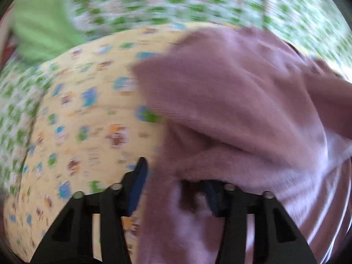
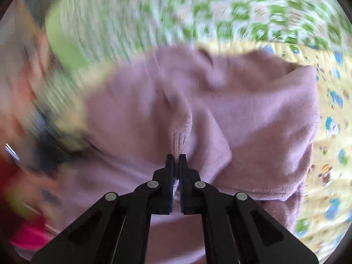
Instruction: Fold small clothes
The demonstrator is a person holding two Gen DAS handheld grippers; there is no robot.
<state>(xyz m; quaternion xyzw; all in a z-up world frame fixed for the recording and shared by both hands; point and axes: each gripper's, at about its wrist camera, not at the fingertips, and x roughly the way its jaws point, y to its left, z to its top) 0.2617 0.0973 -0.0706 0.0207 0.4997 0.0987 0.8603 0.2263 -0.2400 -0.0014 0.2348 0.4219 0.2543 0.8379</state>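
Note:
A mauve knit garment (image 1: 231, 101) lies crumpled on a yellow cartoon-print cloth (image 1: 88, 118). In the left wrist view, my left gripper (image 1: 176, 176) is open, its jaws wide apart; the garment drapes over the right finger and hangs between the fingers. The left finger (image 1: 137, 182) shows its blue pad. In the right wrist view, my right gripper (image 2: 176, 157) is shut on a ribbed edge of the same garment (image 2: 220, 110), which bunches up ahead of the fingertips. Both views are motion-blurred.
A green-and-white patterned sheet (image 1: 198, 2) spreads behind the yellow cloth. A plain green cloth (image 1: 41, 28) lies at the far left. In the right wrist view, blurred red and pink items (image 2: 24, 226) sit at the left edge, and the yellow cloth (image 2: 330, 132) shows at the right.

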